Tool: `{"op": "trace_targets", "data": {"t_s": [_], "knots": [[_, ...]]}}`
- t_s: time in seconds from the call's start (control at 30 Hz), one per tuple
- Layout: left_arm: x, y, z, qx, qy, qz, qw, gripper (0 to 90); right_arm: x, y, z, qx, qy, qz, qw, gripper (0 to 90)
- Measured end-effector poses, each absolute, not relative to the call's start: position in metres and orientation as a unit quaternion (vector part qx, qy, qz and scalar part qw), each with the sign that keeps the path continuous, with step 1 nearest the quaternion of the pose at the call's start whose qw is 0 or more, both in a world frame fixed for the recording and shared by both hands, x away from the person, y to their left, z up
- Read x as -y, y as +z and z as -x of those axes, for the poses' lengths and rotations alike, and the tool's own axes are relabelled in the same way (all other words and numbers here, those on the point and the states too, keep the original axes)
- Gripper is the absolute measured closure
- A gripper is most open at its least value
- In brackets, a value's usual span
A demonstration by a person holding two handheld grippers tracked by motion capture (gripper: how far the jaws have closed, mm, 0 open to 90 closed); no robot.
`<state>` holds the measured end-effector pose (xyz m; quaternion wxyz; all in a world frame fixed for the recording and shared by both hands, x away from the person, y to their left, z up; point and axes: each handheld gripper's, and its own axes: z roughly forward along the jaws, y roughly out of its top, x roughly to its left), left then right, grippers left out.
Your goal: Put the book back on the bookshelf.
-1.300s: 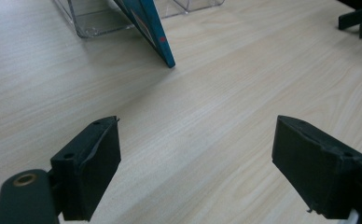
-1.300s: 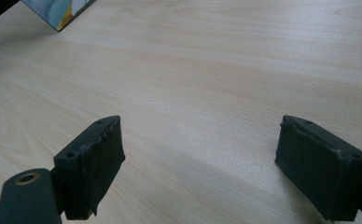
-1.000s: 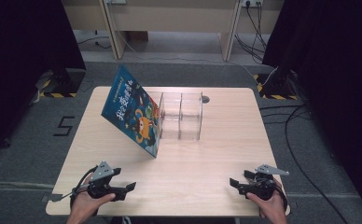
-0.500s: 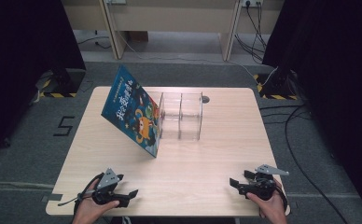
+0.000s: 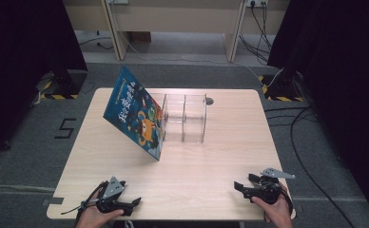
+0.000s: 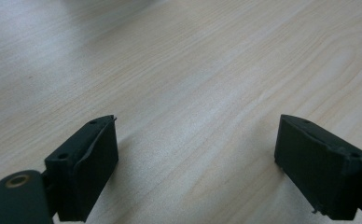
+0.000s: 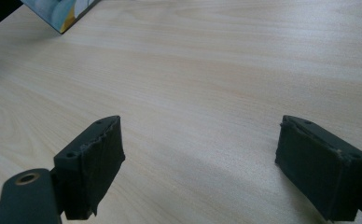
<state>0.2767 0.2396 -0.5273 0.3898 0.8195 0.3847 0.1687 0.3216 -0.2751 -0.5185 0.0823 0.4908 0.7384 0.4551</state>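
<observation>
On the floor [image 5: 40,142] to your left of the table, a black mark reads as the digit "5" [image 5: 64,128]. The blue picture book [image 5: 135,118] leaning against the clear organizer carries large white Chinese characters down its cover, but you cannot make them out from the high view. A smaller line of print near the book's upper edge is too fine to read.

One book [image 5: 136,114], one clear organizer [image 5: 184,118] (three compartments), two grippers, one table [image 5: 230,142].
</observation>
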Motion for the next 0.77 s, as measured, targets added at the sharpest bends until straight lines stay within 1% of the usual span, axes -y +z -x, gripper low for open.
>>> {"op": "trace_targets", "data": {"t_s": [0.2, 0.77], "knots": [[-0.2414, -0.5297, -0.2749, -0.381, 0.173, -0.816, 0.399, 12.1, 0.2753, -0.5185, -0.3212, -0.737, 0.456, -0.492, 0.081, 15.6], [-0.2416, -0.5304, -0.2747, -0.380, 0.174, -0.814, 0.403, 12.0, 0.2751, -0.5185, -0.3206, -0.736, 0.457, -0.493, 0.079, 15.7]]}}
